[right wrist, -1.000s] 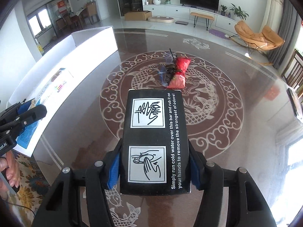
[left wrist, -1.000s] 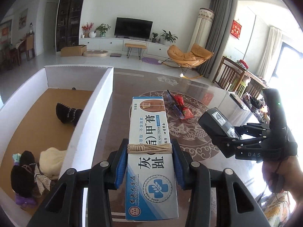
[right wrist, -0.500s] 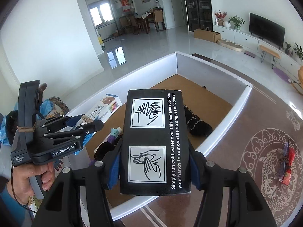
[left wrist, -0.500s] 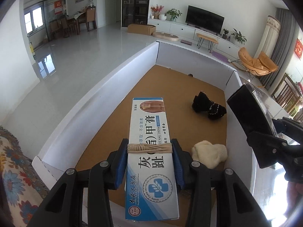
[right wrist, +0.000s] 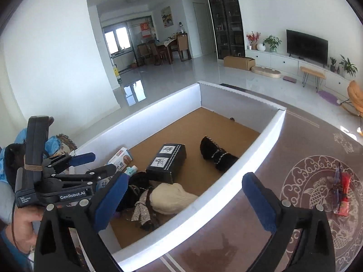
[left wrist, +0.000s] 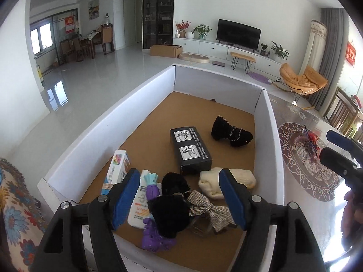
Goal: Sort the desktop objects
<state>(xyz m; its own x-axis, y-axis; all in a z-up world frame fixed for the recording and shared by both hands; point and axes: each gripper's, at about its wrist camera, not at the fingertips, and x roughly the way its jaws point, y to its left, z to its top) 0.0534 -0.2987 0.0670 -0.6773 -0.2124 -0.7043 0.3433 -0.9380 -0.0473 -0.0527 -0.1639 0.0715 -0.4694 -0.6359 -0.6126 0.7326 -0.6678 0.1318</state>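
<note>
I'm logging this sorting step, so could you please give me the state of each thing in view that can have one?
Left claw: jaws opening, empty.
Right claw: jaws opening, empty.
Black box: lying flat in the tray, released.
Blue-and-white carton: in the tray, leaning on its left wall.
Cardboard tray: open-topped, partly filled.
Red packet: lying on the table, not yet sorted.
Cream knit item: lying in the tray.

Black tongs (left wrist: 179, 198) with blue pads, silver screws, white "GenRobot.AI" lettering; blue sleeve (right wrist: 13, 252).
</note>
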